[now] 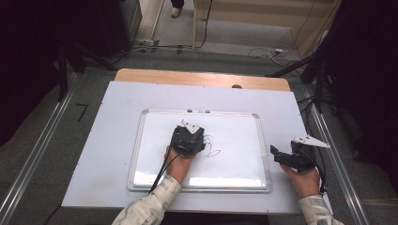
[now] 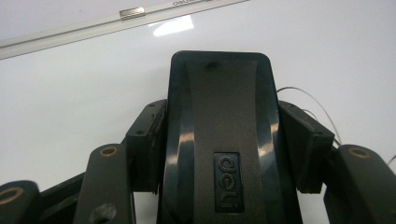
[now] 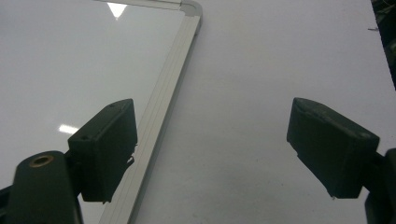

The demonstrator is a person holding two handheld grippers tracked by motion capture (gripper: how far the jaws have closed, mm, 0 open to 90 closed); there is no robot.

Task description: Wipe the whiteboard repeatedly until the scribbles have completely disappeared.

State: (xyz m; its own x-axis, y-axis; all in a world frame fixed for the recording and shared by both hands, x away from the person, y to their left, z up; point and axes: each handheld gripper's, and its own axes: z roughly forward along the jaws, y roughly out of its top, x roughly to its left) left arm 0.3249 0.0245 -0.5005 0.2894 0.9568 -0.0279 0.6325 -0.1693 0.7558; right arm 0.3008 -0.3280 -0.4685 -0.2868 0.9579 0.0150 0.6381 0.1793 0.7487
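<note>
White sheeting covers the worktop, and a metal-framed whiteboard lies flat on it, with grey floor and cables beyond the far edge; nearest the person, two sleeved forearms come in from the bottom of the high view. From above, the left gripper sits over the middle of the board, and thin pen scribbles lie just to its right; what it carries is hidden there under its own body. The left gripper view settles that: both jaws are clamped on the sides of a black board eraser, which stands pressed to the white surface, with the scribbles just beside it and the board's far frame above. The right gripper rests off the board's right edge, over the white sheet; the right gripper view shows its jaws spread wide with nothing between them, the board's frame running past the one at the left.
</note>
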